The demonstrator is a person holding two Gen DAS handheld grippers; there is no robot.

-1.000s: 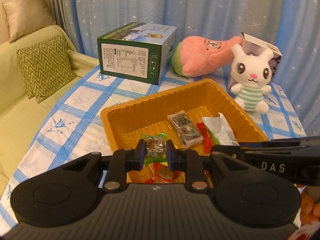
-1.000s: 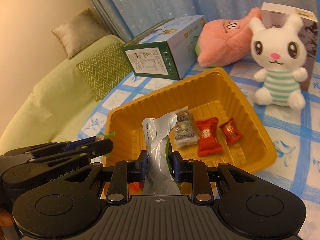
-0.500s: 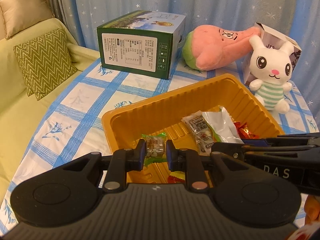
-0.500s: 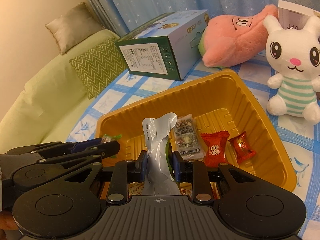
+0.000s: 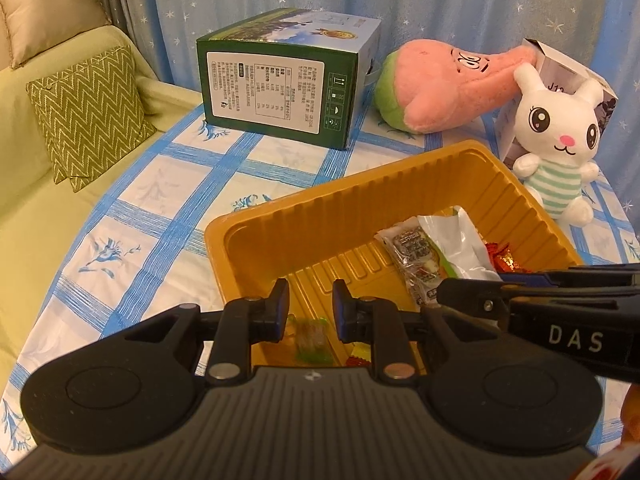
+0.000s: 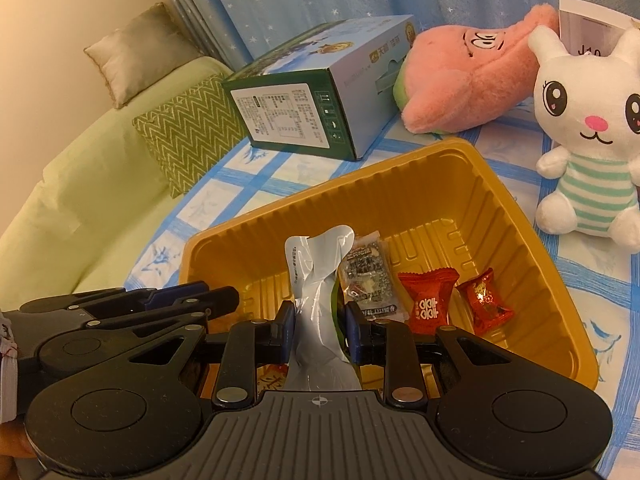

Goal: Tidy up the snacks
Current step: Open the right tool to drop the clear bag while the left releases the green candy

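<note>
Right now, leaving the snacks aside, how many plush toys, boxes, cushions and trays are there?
Plush toys: 2, pink plush, white rabbit
Boxes: 2, green box, grey box
Cushions: 2, zigzag cushion, plain cushion
Trays: 1, yellow tray
Total: 7

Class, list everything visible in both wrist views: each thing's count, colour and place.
tray: 1, orange-yellow, on tablecloth
silver pouch: 1, silver, over tray, gripped by right tool
patterned packet: 1, grey, tray floor
red sweets: 2, red, tray floor, right of patterned packet
green snack: 1, green, blurred, low between left tool jaws
box: 1, green-blue, behind tray
pink plush: 1, pink, beside box
rabbit plush: 1, white, striped, right of tray
cushions: 2, green zigzag, beige, on sofa
tablecloth: 1, blue-white check
left tool: 1, black, shut
right tool: 1, black, shut on silver pouch
</note>
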